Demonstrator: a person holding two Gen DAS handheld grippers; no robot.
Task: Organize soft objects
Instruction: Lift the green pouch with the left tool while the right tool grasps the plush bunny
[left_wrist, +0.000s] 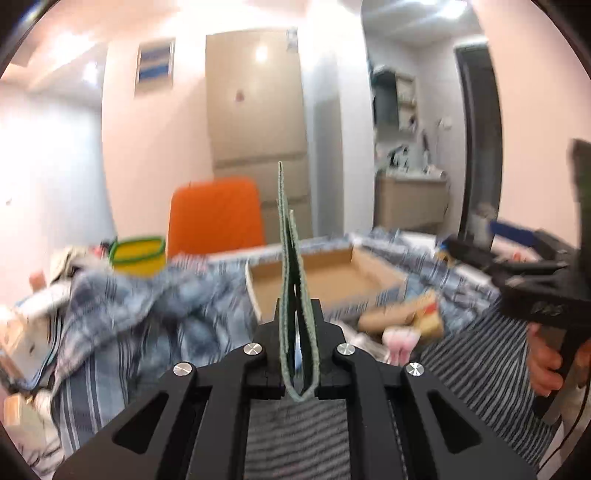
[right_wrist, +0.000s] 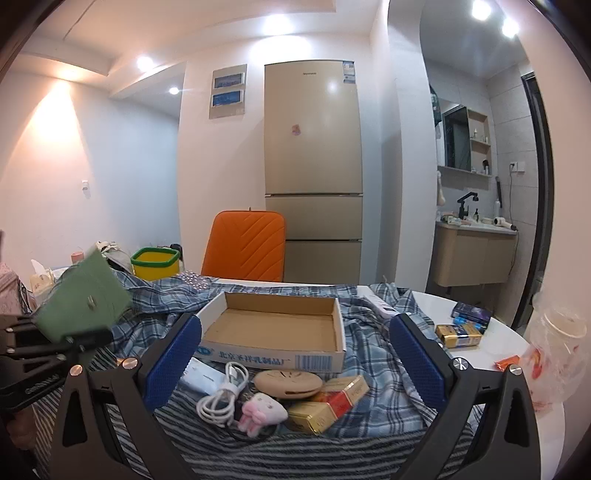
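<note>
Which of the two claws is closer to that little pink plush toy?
Right. The right claw hangs open directly over the pink plush toy, which lies between its blue fingers. The left claw, gripping a folded green cloth, is off to the side.

A small home is shown — a beige fridge (right_wrist: 312, 173) is stood against the wall, an orange chair (right_wrist: 245, 250) is drawn up to the cloth-covered desk (right_wrist: 476, 354), and a bathroom vanity (right_wrist: 474, 254) with mirror cabinet (right_wrist: 466, 138) is seen through an archway.
</note>
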